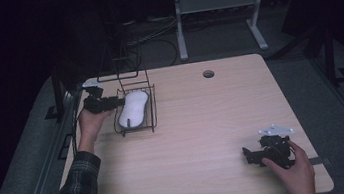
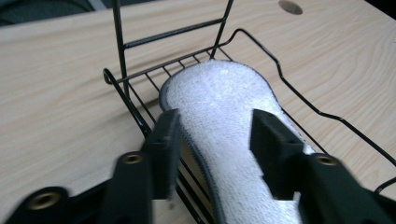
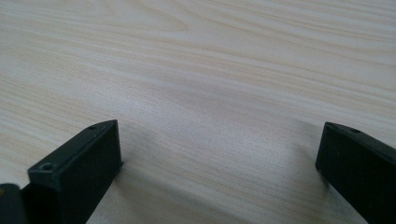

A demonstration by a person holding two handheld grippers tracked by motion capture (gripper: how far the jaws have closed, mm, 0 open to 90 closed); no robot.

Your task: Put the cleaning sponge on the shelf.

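Note:
A white fleecy insole with a grey rim lies lengthwise in a black wire rack at the table's far left. My left gripper reaches into the rack from the left. In the left gripper view its jaws straddle the insole, and a narrow gap shows beside the left pad, so the left gripper is open around it. Near the front right corner my right gripper rests low over the bare wood. It stands wide open with nothing between its jaws.
The rack's tall wire back rises behind the insole. A round cable hole sits at the far middle of the light wooden table. A metal desk frame stands on the dark floor beyond.

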